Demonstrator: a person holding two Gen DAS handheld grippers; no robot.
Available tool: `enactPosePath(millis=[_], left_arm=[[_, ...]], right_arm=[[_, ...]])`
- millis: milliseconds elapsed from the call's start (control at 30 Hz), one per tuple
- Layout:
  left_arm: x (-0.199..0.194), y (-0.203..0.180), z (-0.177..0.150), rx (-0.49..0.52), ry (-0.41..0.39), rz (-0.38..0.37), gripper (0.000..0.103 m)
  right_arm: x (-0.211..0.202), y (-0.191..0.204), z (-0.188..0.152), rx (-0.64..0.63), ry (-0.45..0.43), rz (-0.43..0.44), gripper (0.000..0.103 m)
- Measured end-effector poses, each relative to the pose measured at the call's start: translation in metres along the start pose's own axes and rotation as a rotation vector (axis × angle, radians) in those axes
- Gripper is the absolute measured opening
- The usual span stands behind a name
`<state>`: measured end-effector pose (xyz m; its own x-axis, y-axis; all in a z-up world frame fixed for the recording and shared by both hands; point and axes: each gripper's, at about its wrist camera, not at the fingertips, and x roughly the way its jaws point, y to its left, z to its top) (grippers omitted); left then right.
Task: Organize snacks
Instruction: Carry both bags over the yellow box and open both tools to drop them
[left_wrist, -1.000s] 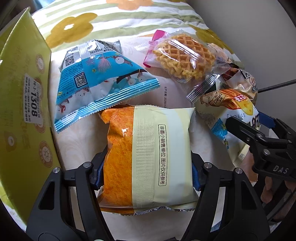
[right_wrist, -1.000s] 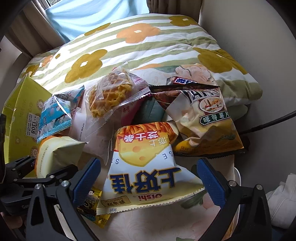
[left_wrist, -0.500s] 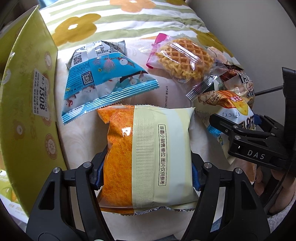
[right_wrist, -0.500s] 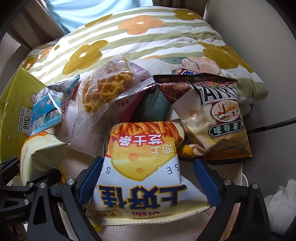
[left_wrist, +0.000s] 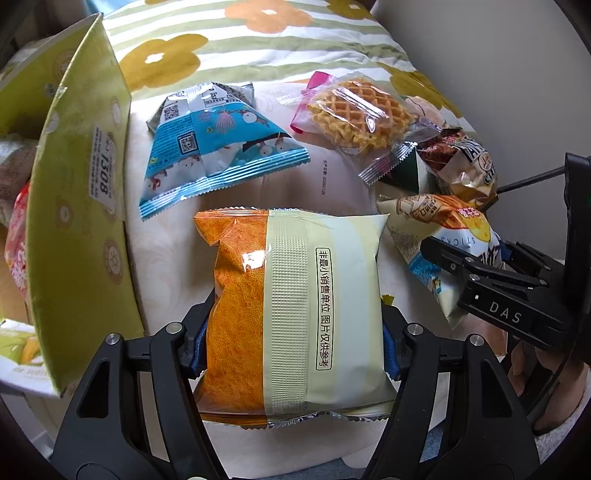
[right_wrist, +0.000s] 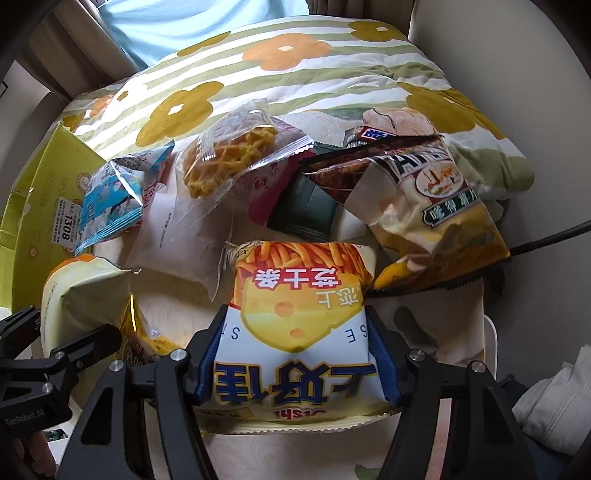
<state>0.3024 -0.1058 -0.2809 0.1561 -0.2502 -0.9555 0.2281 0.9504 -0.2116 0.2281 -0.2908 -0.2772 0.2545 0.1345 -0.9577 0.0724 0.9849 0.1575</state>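
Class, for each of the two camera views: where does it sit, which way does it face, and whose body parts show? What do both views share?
Left wrist: sits on the left tool, facing forward over its gripped orange-and-cream packet; the right tool and fingers show at right.
Right wrist: sits on the right tool, facing its gripped cheese-sticks bag; the left tool shows at left.
Shared: waffle packet, blue packet, yellow-green box.

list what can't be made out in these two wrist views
- Green box interior, left wrist view: its wall and the left edge hide most of the contents.
- Dark green packet, right wrist view: buried under the waffle pack and chip bag.
- Small yellow packet, right wrist view: covered by the left hand-held gripper.
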Motion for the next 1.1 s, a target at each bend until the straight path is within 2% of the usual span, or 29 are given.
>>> enactPosePath(millis=[267, 533, 700, 933, 1100], left_arm=[[-0.022, -0.009, -0.022, -0.008, -0.049, 0.011, 0.066], [-0.068, -0.016, -0.040, -0.031, -0.160, 0.036, 0.066], [-0.108, -0.009, -0.045, -0.073, -0.242, 0.064, 0.066], [-0.168, 0.032, -0.044, -0.137, -0.361, 0.094, 0.066], [-0.194, 0.091, -0.037, -0.191, -0.412, 0.129, 0.066]], right_arm=[[-0.023, 0.001, -0.022, -0.002, -0.037, 0.054, 0.061], [-0.078, 0.012, -0.030, -0.078, -0.160, 0.104, 0.061], [-0.113, 0.032, -0.029, -0.155, -0.243, 0.156, 0.060], [-0.147, 0.078, -0.017, -0.247, -0.328, 0.202, 0.060], [-0.155, 0.127, -0.007, -0.295, -0.367, 0.227, 0.060]])
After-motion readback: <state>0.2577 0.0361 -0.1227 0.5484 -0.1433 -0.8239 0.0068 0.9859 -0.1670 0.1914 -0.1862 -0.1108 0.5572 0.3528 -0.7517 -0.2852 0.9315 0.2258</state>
